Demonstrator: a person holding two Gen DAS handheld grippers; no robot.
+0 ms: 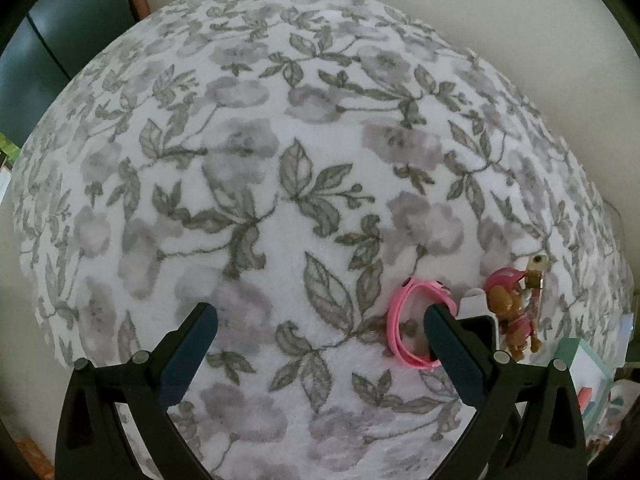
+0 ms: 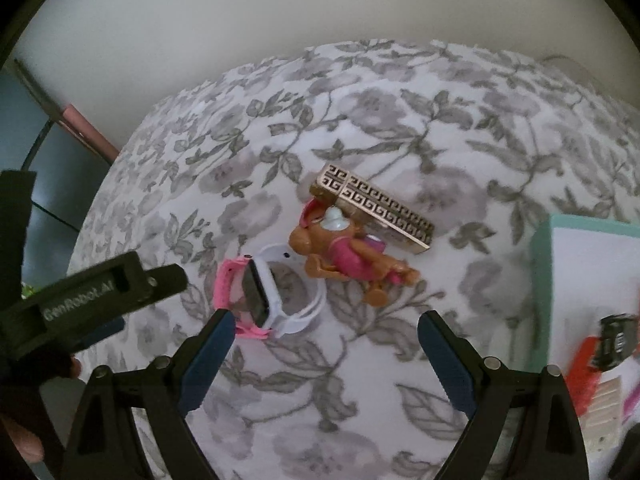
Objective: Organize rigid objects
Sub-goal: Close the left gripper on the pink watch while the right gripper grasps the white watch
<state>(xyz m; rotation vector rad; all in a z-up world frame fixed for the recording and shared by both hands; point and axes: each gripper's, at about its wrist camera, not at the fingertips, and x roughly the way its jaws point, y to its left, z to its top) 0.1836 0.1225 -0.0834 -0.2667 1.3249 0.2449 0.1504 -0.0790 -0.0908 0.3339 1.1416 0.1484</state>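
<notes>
On a floral blanket lie a brown toy dog in pink (image 2: 352,254), a gold patterned bar (image 2: 372,204) behind it, a white smartwatch (image 2: 276,292) and a pink strap (image 2: 230,296) under the watch. My right gripper (image 2: 326,324) hovers open just in front of the watch and toy, holding nothing. My left gripper (image 1: 320,320) is open over the blanket; its right finger (image 1: 452,348) sits beside the pink strap (image 1: 404,328), with the white watch (image 1: 476,308) and toy dog (image 1: 512,308) just past it. The left gripper's body (image 2: 100,292) shows at the right wrist view's left edge.
A mint-green box (image 2: 576,280) with small items, including an orange piece (image 2: 588,368), stands at the right; it also shows as a mint box (image 1: 588,368). A pale wall backs the bed. A dark cabinet (image 1: 60,32) stands at the far left. A hand (image 2: 24,440) holds the left gripper.
</notes>
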